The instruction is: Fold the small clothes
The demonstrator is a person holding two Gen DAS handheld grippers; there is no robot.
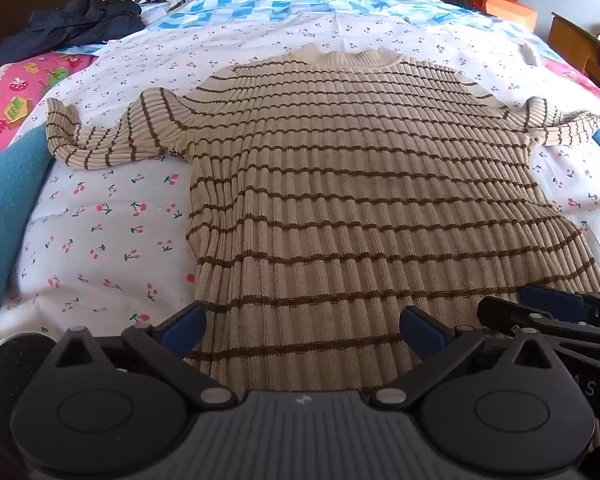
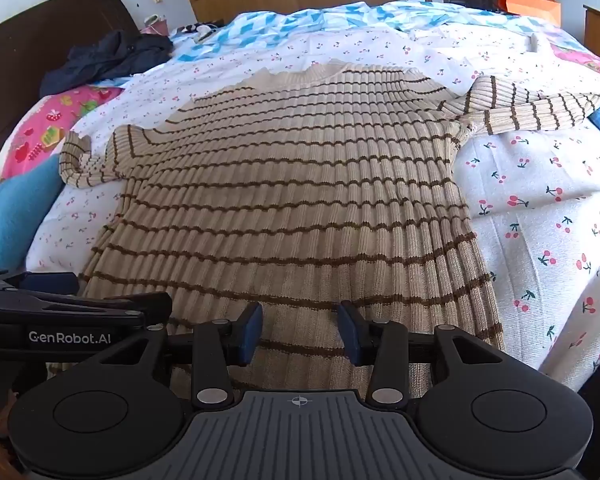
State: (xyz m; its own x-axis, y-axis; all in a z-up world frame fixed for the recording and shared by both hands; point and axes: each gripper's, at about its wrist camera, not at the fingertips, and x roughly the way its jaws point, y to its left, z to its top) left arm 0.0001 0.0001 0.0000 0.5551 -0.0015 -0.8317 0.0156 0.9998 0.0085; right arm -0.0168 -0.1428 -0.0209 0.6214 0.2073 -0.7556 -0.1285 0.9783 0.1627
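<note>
Beige ribbed sweater (image 1: 340, 184) with brown stripes lies spread flat on the cherry-print bedsheet (image 1: 112, 232), sleeves out; left gripper (image 1: 304, 328) gapes wide over the hem, right gripper (image 2: 300, 332) half-spread, both gripping nothing.

Striped sweater (image 1: 340, 184) spread flat on a bed, seen over the left gripper (image 1: 304, 330)

The beige ribbed sweater with thin brown stripes lies face up on a white cherry-print sheet (image 1: 112, 232), collar at the far end, both sleeves stretched out to the sides. The left gripper hangs over the near hem with its blue pads (image 1: 186, 326) wide apart and nothing pinched between them. The right gripper (image 1: 548, 308) shows at the right edge, over the hem's right corner. A blue pillow (image 1: 8, 208) and a pink blanket (image 1: 24, 92) lie at left, dark clothes (image 1: 80, 24) beyond them
</note>
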